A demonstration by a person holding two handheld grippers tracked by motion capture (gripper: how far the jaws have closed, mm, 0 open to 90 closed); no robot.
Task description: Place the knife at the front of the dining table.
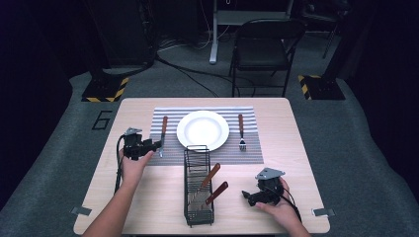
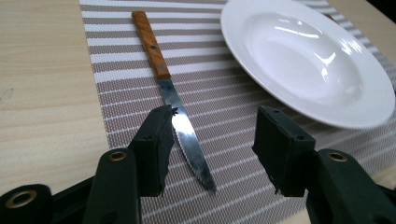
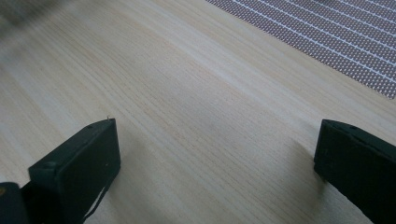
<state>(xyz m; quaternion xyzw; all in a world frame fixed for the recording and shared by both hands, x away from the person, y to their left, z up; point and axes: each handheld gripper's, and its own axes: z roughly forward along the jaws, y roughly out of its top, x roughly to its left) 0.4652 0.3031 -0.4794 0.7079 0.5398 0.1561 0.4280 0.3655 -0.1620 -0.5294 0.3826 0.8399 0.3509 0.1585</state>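
Note:
A wooden-handled knife (image 2: pixel 173 95) lies flat on the striped placemat (image 2: pixel 224 93), left of the white plate (image 2: pixel 308 60); it also shows in the high view as the knife (image 1: pixel 162 129). My left gripper (image 2: pixel 212 147) hovers just above the blade's tip end, jaws apart and nothing pressed between them. In the high view the left gripper (image 1: pixel 157 145) sits at the placemat's (image 1: pixel 168 157) left edge. A fork (image 1: pixel 241 132) lies right of the plate (image 1: pixel 203 130). My right gripper (image 3: pixel 217 172) rests low over bare wood with its jaws wide apart and empty, seen as the right gripper (image 1: pixel 245 195) near the front right.
A black wire rack (image 1: pixel 198 185) stands at the front centre, holding two wooden-handled utensils (image 1: pixel 213 183). The wooden table (image 1: pixel 148 202) ends close behind both hands. A folding chair (image 1: pixel 264 49) stands beyond the far edge.

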